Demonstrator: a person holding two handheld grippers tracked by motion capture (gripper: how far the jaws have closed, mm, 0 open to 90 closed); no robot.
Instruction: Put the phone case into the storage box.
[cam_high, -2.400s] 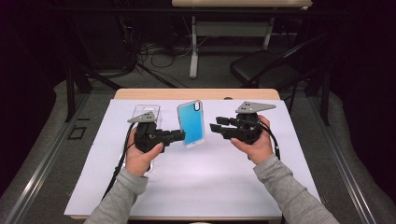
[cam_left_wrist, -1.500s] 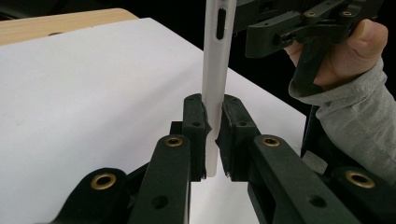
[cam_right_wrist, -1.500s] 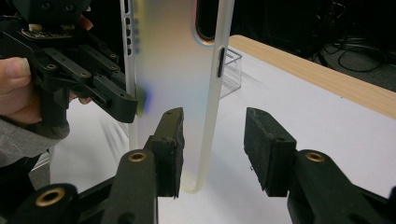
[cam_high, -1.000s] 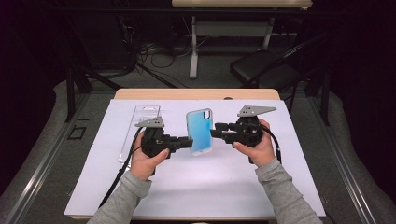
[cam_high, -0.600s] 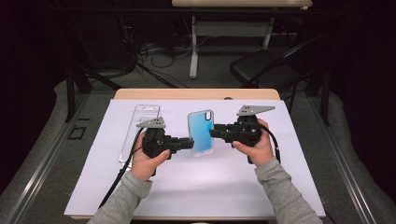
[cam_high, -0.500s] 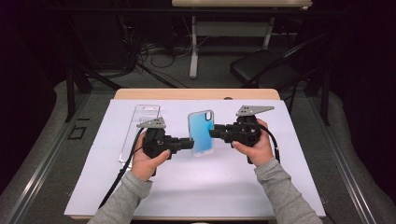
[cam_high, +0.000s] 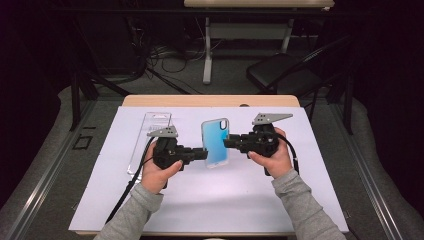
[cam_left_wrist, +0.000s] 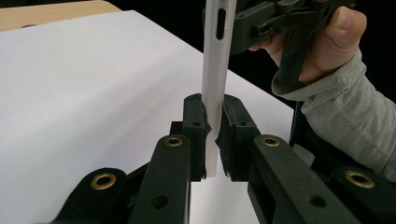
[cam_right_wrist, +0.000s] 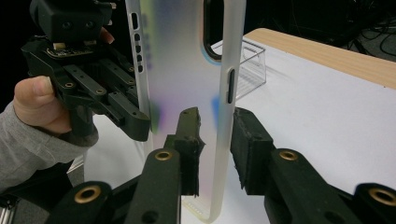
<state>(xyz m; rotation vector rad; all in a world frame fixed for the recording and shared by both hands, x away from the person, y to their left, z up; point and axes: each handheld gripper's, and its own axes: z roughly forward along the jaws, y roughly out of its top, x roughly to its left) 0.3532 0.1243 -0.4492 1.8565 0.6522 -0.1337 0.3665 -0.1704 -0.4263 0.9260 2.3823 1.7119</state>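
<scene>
We see the phone case (cam_high: 215, 142) held upright above the middle of the white table (cam_high: 300, 200). Left claw (cam_high: 204, 154) clamped on its lower edge. Right claw (cam_high: 226, 143) straddles the other edge, jaws just closing, not yet pressing. Clear box (cam_high: 151, 137) left; open room all around. No readable writing.

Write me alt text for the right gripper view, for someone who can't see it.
A frosted phone case stands upright above a white table, its near edge between the right gripper's two black jaws, which have just been closing. The left gripper, in a grey-sleeved hand, clamps the far edge; a clear plastic box lies behind.
</scene>
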